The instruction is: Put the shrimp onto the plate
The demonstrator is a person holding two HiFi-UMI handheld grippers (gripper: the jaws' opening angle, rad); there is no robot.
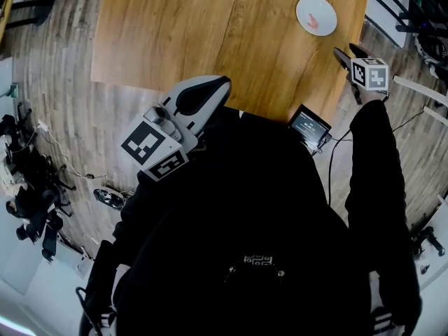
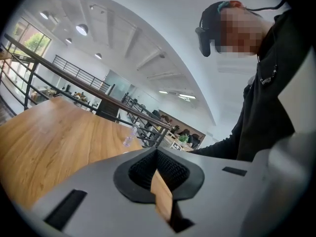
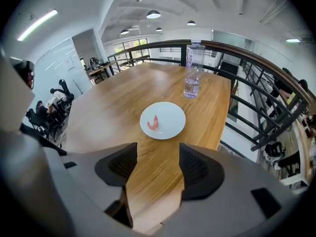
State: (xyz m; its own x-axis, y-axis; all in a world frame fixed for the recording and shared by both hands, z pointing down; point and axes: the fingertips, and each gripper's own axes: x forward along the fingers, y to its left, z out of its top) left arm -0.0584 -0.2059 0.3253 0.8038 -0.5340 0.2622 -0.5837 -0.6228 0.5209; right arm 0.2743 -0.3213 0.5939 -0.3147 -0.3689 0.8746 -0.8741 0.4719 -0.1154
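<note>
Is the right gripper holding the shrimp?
No, the right gripper is open with nothing between its jaws, and the shrimp lies on the plate ahead of it.

The person wears a black long-sleeved top [image 1: 280, 208] with a small white print [image 1: 257, 260] on the chest, and dark headgear [image 2: 206, 31]. The left gripper [image 2: 157, 168] and right gripper [image 3: 158, 164] have pale grey shells and black ribbed pads [image 3: 195, 169]. Each carries a white cube [image 1: 369, 73] with black square markers.
</note>
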